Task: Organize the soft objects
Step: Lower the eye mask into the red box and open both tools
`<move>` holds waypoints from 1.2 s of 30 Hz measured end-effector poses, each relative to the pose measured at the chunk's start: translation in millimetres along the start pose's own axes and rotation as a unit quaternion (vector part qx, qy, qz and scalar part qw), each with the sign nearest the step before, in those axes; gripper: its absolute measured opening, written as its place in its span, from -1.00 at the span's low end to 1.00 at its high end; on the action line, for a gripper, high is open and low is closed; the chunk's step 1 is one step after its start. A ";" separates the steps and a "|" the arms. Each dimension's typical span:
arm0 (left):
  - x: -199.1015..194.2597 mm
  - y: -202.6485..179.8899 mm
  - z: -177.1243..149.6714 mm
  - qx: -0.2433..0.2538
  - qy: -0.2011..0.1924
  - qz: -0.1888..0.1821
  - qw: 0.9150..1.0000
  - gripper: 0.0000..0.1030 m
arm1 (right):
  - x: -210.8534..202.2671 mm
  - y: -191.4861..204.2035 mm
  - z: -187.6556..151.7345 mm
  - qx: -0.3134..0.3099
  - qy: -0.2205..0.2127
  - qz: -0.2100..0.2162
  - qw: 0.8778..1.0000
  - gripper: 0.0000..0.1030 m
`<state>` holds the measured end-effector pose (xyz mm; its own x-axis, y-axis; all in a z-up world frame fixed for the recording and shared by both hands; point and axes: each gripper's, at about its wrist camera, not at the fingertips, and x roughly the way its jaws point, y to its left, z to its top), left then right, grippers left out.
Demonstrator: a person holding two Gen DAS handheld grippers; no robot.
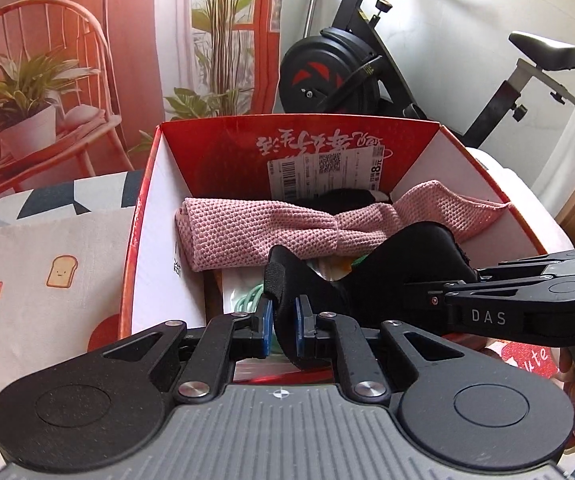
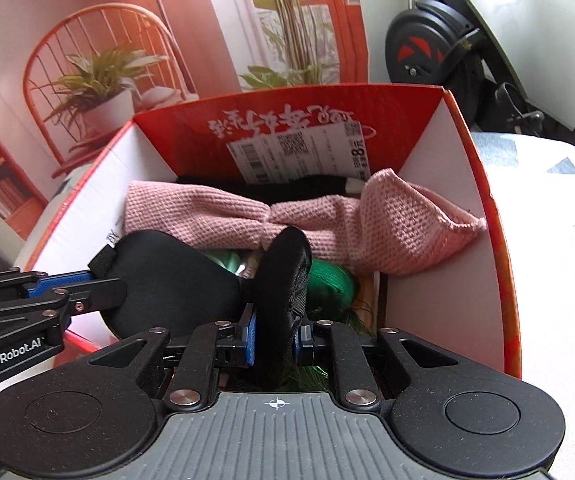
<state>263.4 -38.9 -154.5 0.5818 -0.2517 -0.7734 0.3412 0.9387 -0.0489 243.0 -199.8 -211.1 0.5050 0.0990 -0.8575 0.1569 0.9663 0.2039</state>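
stage: late, judging by the fill | red cardboard box (image 1: 143,216) already holds pink knitted cloth (image 1: 255,232) | black padded eye mask (image 2: 175,280) over box, not yet released | left gripper (image 1: 283,324) clamps one end | right gripper (image 2: 273,334) clamps other | left: lower, let go

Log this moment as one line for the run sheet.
left gripper: shut on black eye mask | right gripper: shut on same mask | mask over red box | pink knit cloth inside
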 end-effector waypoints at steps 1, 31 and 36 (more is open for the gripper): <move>0.6 0.1 0.2 0.000 0.001 0.001 1.000 -0.76 | 0.9 -1.5 0.0 0.003 0.002 -0.001 1.000 -0.71; -108.2 -15.5 -28.7 0.019 -0.112 0.010 0.993 0.94 | -111.2 -24.0 -31.2 -0.029 -0.153 -0.047 0.987 0.99; -121.9 -18.9 -60.0 0.024 -0.118 0.017 0.993 0.94 | -127.0 -18.1 -64.0 -0.045 -0.171 -0.044 0.983 0.99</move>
<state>141.7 -11.9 -97.3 0.7489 -0.2732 -0.6038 0.3494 0.9369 0.0095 121.7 -214.6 -136.1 0.7508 -0.0568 -0.6581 0.1442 0.9864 0.0794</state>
